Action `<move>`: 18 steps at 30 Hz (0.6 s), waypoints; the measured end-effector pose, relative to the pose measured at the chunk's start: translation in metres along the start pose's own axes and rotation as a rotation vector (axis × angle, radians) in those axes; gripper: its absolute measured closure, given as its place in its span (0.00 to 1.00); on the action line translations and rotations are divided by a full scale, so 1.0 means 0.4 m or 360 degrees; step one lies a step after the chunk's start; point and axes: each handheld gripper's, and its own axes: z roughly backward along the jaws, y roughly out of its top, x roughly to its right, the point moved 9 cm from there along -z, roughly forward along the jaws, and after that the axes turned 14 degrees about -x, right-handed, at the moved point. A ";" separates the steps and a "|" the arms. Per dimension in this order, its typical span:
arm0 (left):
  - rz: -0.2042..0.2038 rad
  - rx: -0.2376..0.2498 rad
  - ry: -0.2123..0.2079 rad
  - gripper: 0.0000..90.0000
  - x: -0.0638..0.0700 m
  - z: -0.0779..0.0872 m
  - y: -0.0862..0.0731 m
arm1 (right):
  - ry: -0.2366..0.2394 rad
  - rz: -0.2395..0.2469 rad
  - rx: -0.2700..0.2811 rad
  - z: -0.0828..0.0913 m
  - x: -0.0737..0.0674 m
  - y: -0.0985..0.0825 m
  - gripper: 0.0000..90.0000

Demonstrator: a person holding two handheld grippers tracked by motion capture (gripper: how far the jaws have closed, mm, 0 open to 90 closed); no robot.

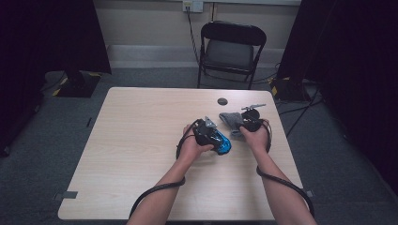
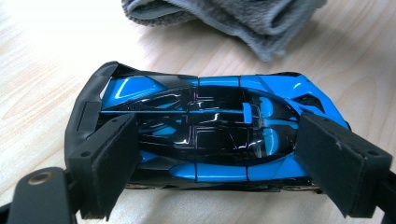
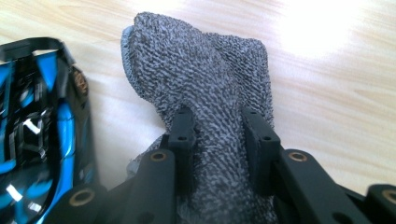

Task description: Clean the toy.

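From the high view, a person's two hands work near the far right part of a light wooden table (image 1: pixel 141 140), the left gripper (image 1: pixel 210 133) over a blue and black toy car (image 1: pixel 222 143) and the right gripper (image 1: pixel 248 123) at a grey cloth (image 1: pixel 231 120), with what appears to be a small dark disc (image 1: pixel 222 101) lying beyond them. In the left gripper view, the wide-spread jaws clasp the toy car (image 2: pixel 205 130) by its two ends as it rests on the tabletop, the cloth (image 2: pixel 243 18) lying just beyond it. In the right gripper view, the jaws are clenched on a bunched fold of the grey cloth (image 3: pixel 205 79), with the car (image 3: pixel 42 121) close beside it.
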 end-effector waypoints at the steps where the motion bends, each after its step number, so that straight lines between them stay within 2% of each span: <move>1: -0.0004 0.0001 -0.0003 0.15 0.000 0.000 0.000 | -0.0002 0.0000 -0.0008 -0.006 -0.004 0.003 0.76; 3: -0.0006 0.0014 -0.0003 0.15 -0.002 0.000 -0.001 | -0.0023 0.0010 -0.0025 -0.018 -0.012 0.007 0.76; 4: -0.0006 0.0016 -0.0007 0.15 -0.002 0.000 -0.002 | -0.0004 0.0016 -0.0030 -0.025 -0.020 0.009 0.75; 7: -0.0008 0.0011 -0.0006 0.15 -0.002 0.001 -0.001 | -0.0005 0.0093 -0.0038 -0.039 -0.046 0.013 0.75; 12: -0.0007 0.0018 -0.0007 0.15 -0.002 0.001 -0.002 | 0.0050 0.0179 -0.0026 -0.042 -0.082 0.019 0.74; 14: -0.0008 0.0014 -0.0007 0.16 -0.002 0.001 -0.002 | 0.0051 0.0206 -0.0027 -0.039 -0.085 0.019 0.66; 18: -0.0008 0.0023 -0.0008 0.16 -0.002 0.001 -0.002 | 0.0048 0.0175 0.0034 -0.017 -0.074 0.025 0.57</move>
